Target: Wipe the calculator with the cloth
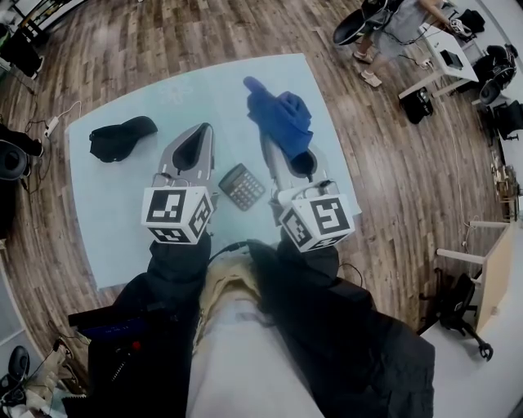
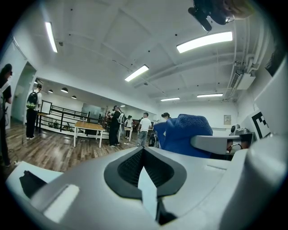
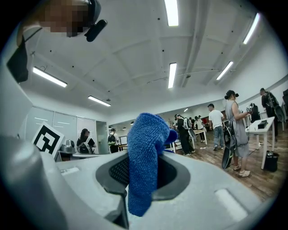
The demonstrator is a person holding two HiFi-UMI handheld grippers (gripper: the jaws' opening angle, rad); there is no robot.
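Note:
The dark grey calculator [image 1: 242,186] lies flat on the pale blue table [image 1: 122,237], between my two grippers and touched by neither. My right gripper [image 1: 283,145] is shut on the blue cloth [image 1: 282,114], which sticks out past the jaws and droops. In the right gripper view the cloth [image 3: 146,157] stands up between the dark pads [image 3: 173,173]. My left gripper [image 1: 203,132] sits left of the calculator, shut with nothing in it; its pads [image 2: 130,168] meet. Both gripper views tilt up at the ceiling, so neither shows the calculator. The cloth [image 2: 182,132] also shows in the left gripper view.
A black crumpled item [image 1: 121,136] lies at the table's far left. Wooden floor surrounds the table. A white desk [image 1: 441,57] and a person [image 1: 392,20] are at the far right; several people and a wooden table [image 2: 90,128] stand farther off.

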